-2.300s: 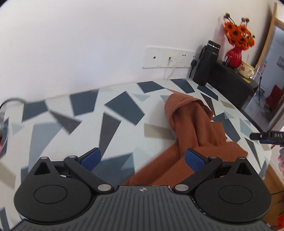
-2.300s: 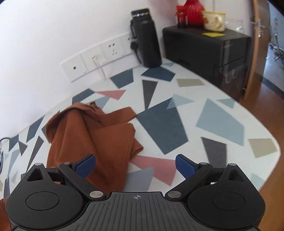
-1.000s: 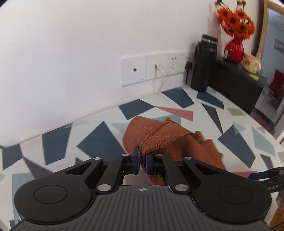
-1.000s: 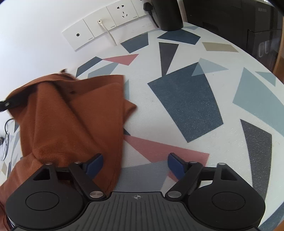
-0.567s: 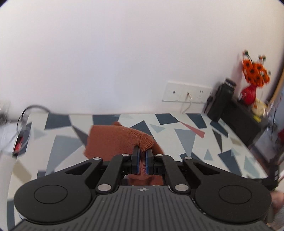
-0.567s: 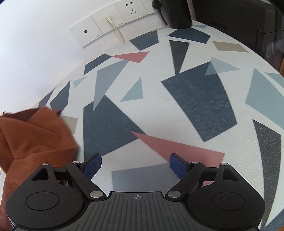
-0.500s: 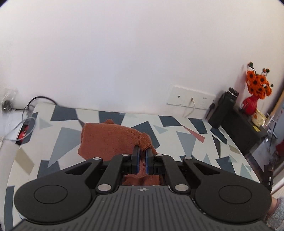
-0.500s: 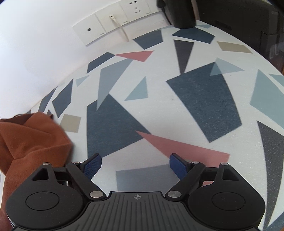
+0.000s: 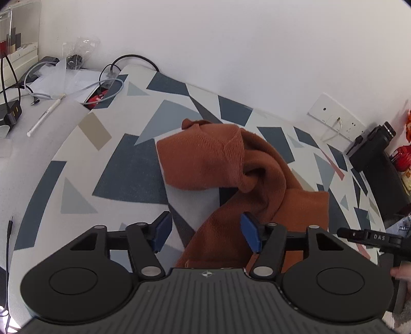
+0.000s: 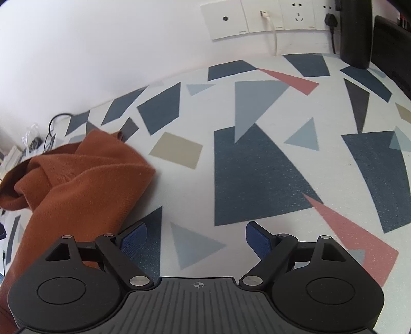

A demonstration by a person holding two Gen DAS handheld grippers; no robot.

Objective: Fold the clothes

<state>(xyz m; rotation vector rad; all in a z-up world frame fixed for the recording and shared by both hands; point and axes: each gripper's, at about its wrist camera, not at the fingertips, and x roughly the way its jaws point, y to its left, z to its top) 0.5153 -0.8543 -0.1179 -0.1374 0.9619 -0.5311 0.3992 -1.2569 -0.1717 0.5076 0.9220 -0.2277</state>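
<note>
**Left jaws just let go; garment lies crumpled on the patterned table**

From your left wrist camera, your left gripper (image 9: 205, 235) has its two blue pads spread, having just been opening. A strip of the rust-brown knit garment (image 9: 231, 164) runs up between them, close by the right pad, but neither pad presses on it. The garment lies bunched on the table (image 9: 123, 164), whose top is white with dark blue, grey and tan shapes. One broad flap lies fairly flat toward the left, and a twisted fold rises in the middle and trails back toward the gripper. At the far left, beyond the table's edge, cables (image 9: 110, 77) and a white pen-like stick (image 9: 46, 115) lie on a pale surface. On the wall to the right is a white socket panel (image 9: 334, 115), with a black bottle (image 9: 370, 146) just beside it. At the right edge you can see part of your right gripper (image 9: 372, 237) and a bit of your hand (image 9: 400, 272).

From your right wrist camera, your right gripper (image 10: 196, 240) has its fingers spread wide over bare table (image 10: 257, 179), with nothing between them. The garment (image 10: 84, 179) sits to the left, heaped, its near part passing just beside the left finger (image 10: 133, 240); whether they touch you cannot tell. The socket panel (image 10: 257, 20) is on the wall at the top.
</note>
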